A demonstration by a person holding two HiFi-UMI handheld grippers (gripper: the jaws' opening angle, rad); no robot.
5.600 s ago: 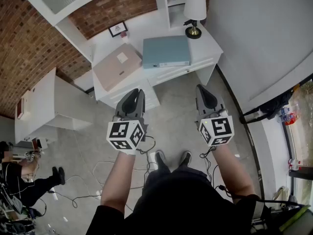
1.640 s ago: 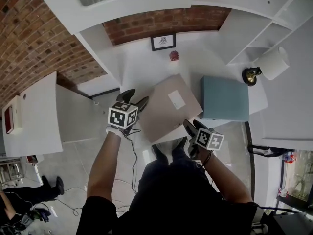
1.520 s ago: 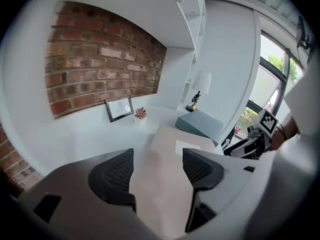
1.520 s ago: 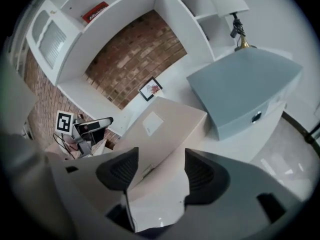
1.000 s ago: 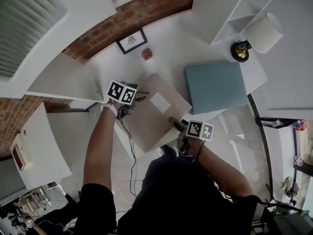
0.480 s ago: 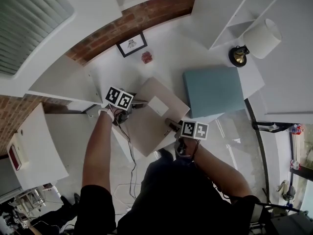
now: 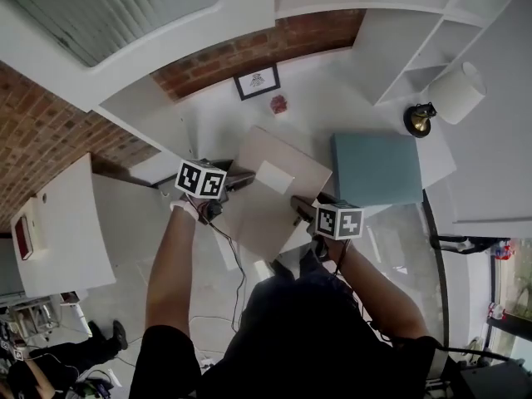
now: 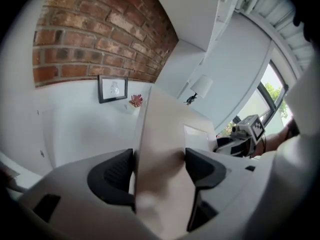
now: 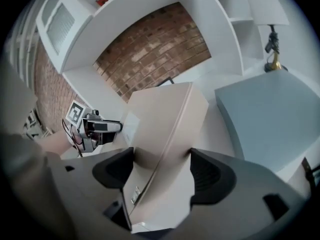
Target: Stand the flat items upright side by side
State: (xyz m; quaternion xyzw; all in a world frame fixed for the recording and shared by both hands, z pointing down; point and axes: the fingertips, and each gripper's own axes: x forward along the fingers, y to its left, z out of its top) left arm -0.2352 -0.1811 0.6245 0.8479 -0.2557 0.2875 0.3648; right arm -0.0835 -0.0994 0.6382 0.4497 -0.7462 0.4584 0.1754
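Note:
A flat beige binder (image 7: 270, 191) with a white label lies at the white desk's (image 7: 216, 127) front, one corner past the edge. My left gripper (image 7: 229, 181) is shut on its left edge; in the left gripper view the binder (image 8: 160, 149) fills the gap between the pads of that gripper (image 8: 159, 166). My right gripper (image 7: 303, 209) is shut on the near right edge, and the binder (image 9: 160, 119) sits tilted between its pads (image 9: 162, 169). A teal binder (image 7: 374, 169) lies flat to the right, untouched.
A table lamp (image 7: 453, 94) stands at the desk's right end under white shelves. A small framed picture (image 7: 256, 81) and a red ornament (image 7: 278, 104) sit by the brick wall at the back. A low white cabinet (image 7: 58, 214) stands to the left.
Both grippers have come from in front of the desk to opposite edges of the beige binder and closed on it. The teal binder has stayed where it was.

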